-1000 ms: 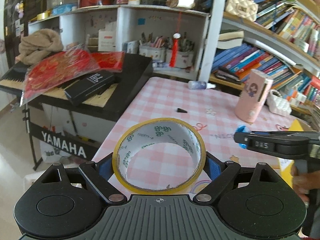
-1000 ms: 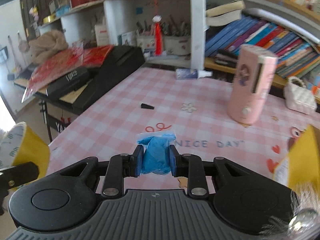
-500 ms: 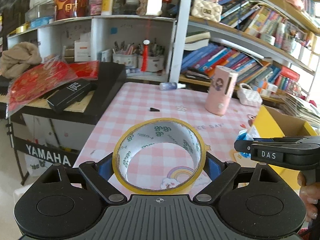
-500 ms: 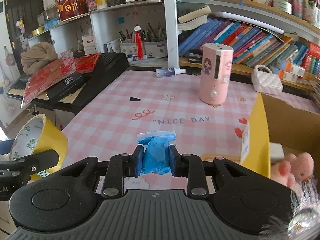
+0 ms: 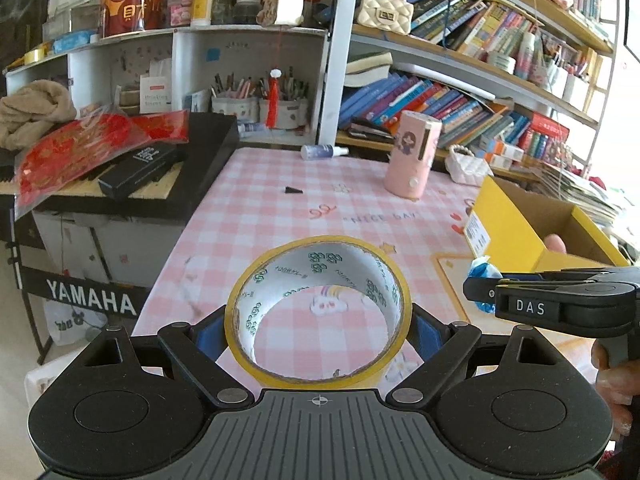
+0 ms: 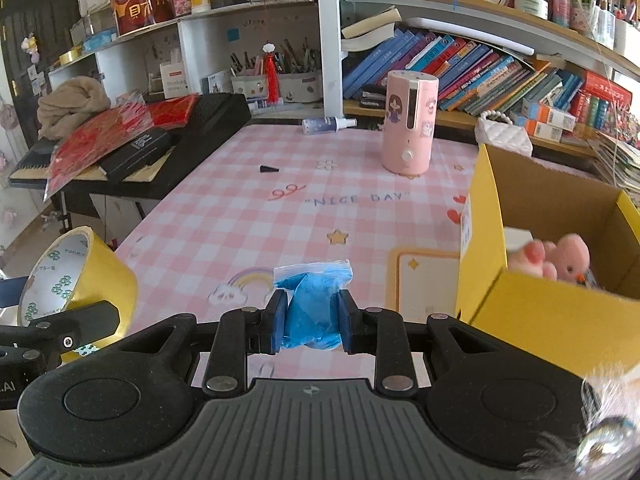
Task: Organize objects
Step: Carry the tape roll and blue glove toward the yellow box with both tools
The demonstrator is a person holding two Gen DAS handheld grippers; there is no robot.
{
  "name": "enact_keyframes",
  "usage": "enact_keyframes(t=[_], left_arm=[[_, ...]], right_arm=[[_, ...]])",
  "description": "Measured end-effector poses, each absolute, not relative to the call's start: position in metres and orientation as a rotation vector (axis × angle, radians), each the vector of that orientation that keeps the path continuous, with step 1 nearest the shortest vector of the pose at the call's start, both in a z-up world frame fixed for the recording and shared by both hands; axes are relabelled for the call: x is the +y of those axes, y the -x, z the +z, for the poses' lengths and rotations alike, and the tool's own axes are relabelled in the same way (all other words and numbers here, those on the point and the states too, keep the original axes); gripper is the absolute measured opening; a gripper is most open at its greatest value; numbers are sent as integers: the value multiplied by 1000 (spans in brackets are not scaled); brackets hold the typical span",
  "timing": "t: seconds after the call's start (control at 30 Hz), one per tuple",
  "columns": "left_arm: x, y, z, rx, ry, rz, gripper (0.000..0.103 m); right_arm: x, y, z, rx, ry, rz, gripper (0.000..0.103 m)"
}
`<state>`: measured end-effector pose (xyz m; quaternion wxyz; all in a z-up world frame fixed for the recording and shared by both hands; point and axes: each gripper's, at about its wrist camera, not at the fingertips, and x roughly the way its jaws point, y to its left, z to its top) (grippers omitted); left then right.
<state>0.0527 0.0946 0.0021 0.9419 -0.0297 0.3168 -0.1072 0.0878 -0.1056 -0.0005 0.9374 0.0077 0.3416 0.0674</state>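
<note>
My left gripper (image 5: 318,336) is shut on a roll of yellow tape (image 5: 332,258), its blue pads pressing the roll's two sides, above the near edge of the pink checked table (image 5: 280,216). The roll lies with its hole facing forward. My right gripper (image 6: 312,320) is shut on a small clear bag of blue stuff (image 6: 310,292). It hovers over the table just left of an open yellow cardboard box (image 6: 540,312). In the right wrist view the tape roll (image 6: 100,276) shows at the far left. In the left wrist view the right gripper (image 5: 480,290) shows at the right, with a hand behind it.
A pink plush toy (image 6: 568,258) lies inside the box. A pink cylinder device (image 6: 408,128), a spray bottle (image 6: 326,124) and a small black cone (image 6: 269,169) are on the far part of the table. A black keyboard (image 5: 200,160) borders the left; bookshelves stand behind.
Both grippers have moved rightward along the table's near side with their loads still held. The yellow box has come into both views and now stands close beside the right gripper.
</note>
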Motion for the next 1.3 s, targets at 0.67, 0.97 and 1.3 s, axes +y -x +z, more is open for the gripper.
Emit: enact_keyframes(t=[0.67,0.97,1.3], left_arm=[[67,21,-12,709,-43,-427,90],[35,29,-12,703,-83,-561,90],[0,29,-12,701,-118,-666,90]], right_arm=[[-126,34,-25,757,-116,-37,25],[-155,68,-23,752,-154,-169,25],[-190,93,-23,753,-209,-287,25]])
